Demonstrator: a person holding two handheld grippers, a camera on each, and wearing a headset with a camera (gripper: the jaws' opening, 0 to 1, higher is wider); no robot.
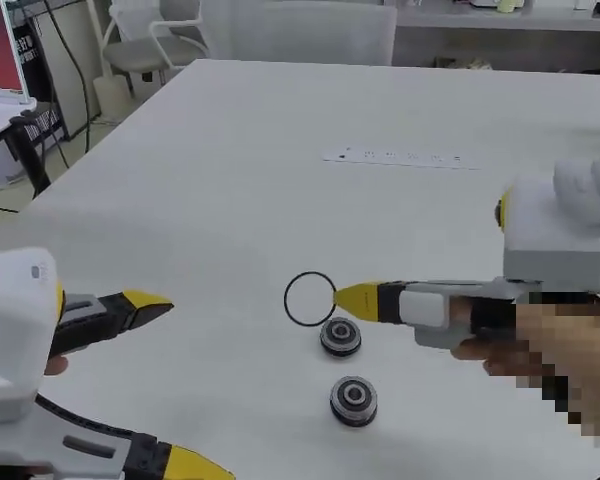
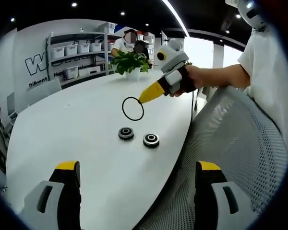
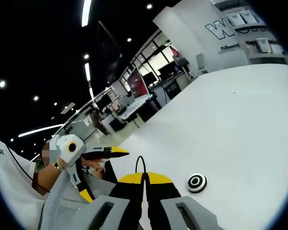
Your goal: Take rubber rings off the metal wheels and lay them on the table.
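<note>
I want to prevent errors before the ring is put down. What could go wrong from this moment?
1. The right gripper pinches the rubber ring only at its rim, so it may slip or spring away on release.
2. The ring is close to the nearer wheel; laid down here, it might land on it or nudge it.
3. The left gripper is open and apart, so nothing steadies that wheel.

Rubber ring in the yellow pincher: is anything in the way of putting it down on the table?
Nothing I can see. The right gripper pinches the rubber ring over a bare patch of the table. The nearest metal wheel sits just beside that patch, toward the person, so the way down looks clear.
</note>
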